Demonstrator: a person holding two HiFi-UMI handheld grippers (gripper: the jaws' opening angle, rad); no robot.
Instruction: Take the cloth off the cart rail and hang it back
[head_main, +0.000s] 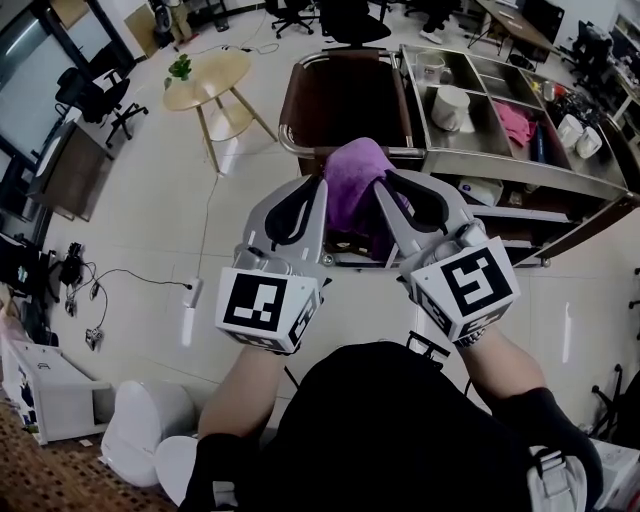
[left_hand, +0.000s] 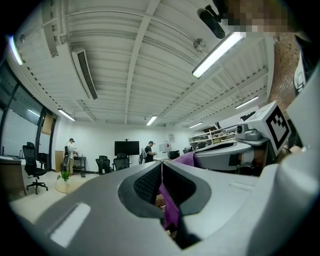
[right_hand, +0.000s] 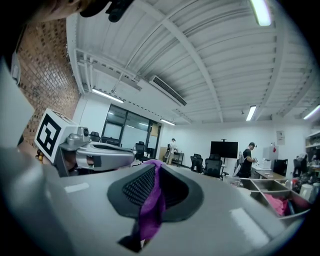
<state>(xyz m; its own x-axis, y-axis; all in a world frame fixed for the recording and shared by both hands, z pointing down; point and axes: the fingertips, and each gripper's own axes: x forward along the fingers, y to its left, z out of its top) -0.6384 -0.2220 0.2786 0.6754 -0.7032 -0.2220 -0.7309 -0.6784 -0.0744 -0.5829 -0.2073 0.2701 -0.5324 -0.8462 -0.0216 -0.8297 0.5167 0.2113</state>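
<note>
Purple cloth (head_main: 355, 185) hangs bunched just by the cart rail (head_main: 300, 150), w/ left gripper (head_main: 322, 185) and right gripper (head_main: 385, 182) each pinched nearly closed on an edge. Prob. the lift-off step; can't tell if it's clear of the rail. Next: spread it, drape over rail, let go.

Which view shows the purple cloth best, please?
The head view: most of the purple cloth shows there, bunched by the cart rail. Both gripper views show only a thin strip pinched between jaws.
</note>
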